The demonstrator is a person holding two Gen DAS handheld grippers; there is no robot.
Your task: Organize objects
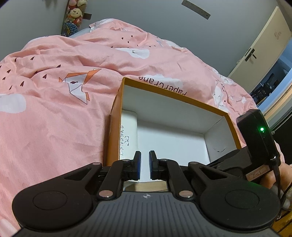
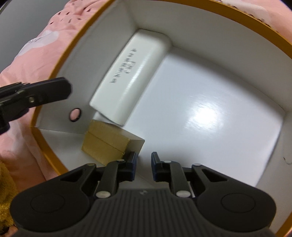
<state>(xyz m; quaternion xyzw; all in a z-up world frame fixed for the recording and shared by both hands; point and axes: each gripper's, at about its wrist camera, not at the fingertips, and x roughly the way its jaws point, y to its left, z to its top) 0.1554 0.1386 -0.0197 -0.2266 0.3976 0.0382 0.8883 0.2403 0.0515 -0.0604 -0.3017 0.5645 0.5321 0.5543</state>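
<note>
An orange cardboard box with a white inside lies open on the pink bed cover; its rim shows in the right wrist view. A white glasses case lies along one inner wall and also shows in the left wrist view. A small gold box sits in the corner beside the case. My right gripper is open and empty inside the box, its left finger next to the gold box. My left gripper is slightly open and empty at the box's near edge.
The pink patterned duvet covers the bed around the box. The other gripper's body and a hand are at the box's right side. A door stands at the far right, stuffed toys at the far wall.
</note>
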